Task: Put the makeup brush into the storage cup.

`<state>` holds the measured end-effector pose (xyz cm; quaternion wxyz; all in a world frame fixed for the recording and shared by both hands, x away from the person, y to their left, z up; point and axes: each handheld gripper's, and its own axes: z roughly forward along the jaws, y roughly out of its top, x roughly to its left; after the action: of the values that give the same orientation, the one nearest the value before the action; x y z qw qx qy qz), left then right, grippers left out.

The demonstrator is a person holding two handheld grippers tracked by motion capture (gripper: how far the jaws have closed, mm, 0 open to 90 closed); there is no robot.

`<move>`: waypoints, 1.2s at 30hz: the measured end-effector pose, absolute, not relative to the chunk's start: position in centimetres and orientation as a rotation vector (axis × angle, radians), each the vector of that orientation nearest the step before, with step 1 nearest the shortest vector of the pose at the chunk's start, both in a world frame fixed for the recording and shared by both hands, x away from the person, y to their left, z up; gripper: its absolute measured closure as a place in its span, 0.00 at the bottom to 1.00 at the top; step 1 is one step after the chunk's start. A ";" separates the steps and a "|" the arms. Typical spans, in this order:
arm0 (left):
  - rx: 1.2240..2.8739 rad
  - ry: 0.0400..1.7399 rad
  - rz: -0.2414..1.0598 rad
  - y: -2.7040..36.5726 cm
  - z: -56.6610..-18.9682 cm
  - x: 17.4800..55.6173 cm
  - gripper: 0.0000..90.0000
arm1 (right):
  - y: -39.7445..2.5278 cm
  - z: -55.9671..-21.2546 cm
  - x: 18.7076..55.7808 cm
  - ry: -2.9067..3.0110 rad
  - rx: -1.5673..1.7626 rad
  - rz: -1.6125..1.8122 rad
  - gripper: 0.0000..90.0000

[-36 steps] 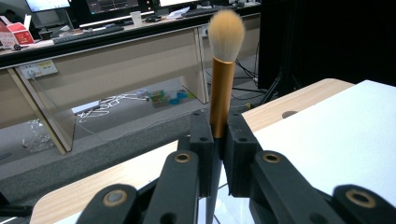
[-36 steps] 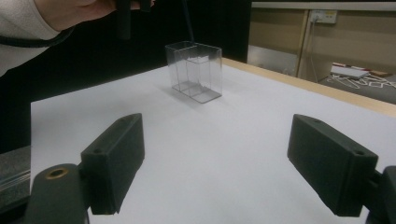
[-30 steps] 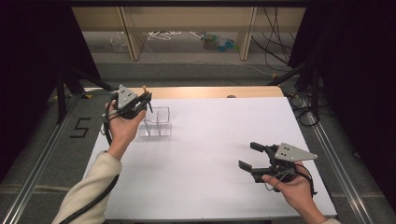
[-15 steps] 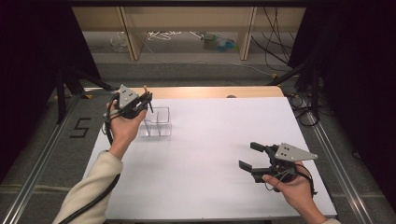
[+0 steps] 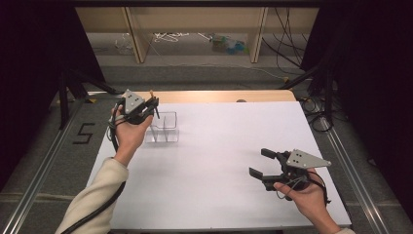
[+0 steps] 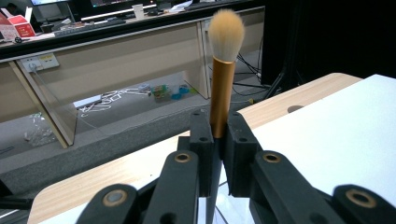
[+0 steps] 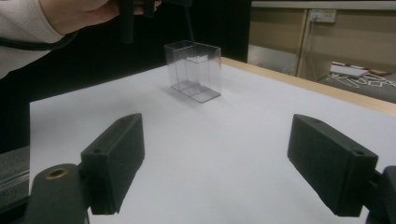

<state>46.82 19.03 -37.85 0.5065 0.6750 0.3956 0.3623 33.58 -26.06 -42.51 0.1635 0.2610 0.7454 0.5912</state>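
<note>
Left gripper point(image 5: 152, 105), brush point(image 6: 224, 65): both unmoved

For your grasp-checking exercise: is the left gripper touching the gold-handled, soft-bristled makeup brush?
Touching. The left gripper view shows the left gripper clamped on the makeup brush, both jaws against its handle.

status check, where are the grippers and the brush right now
Left gripper shut on makeup brush, bristles up, held above clear organizer. Right gripper open, empty, low over white table. Nothing between brush and organizer.
</note>
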 end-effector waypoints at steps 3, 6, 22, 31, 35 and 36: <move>1.628 0.958 0.873 19.1 -38.0 46.9 0.92 | -26.1 -42.5 33.6 2.124 0.743 1.687 0.22; 1.633 0.958 0.872 19.2 -38.1 46.9 0.92 | -25.9 -42.6 33.7 2.107 0.739 1.712 0.22; 1.634 0.964 0.867 19.2 -38.3 47.0 0.92 | -25.9 -42.7 33.7 2.107 0.738 1.711 0.22; 1.640 0.964 0.860 19.2 -38.4 47.0 0.92 | -26.0 -42.7 33.7 2.107 0.738 1.711 0.22; 1.644 0.965 0.858 19.1 -38.6 47.0 0.92 | -25.9 -42.7 33.7 2.108 0.737 1.711 0.22; 1.651 0.964 0.860 19.1 -38.6 47.1 0.92 | -25.9 -42.7 33.7 2.108 0.736 1.711 0.22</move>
<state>47.06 19.10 -38.62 0.4994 0.6823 0.3984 0.3555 33.70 -25.93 -42.66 0.1636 0.2582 0.7393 0.6001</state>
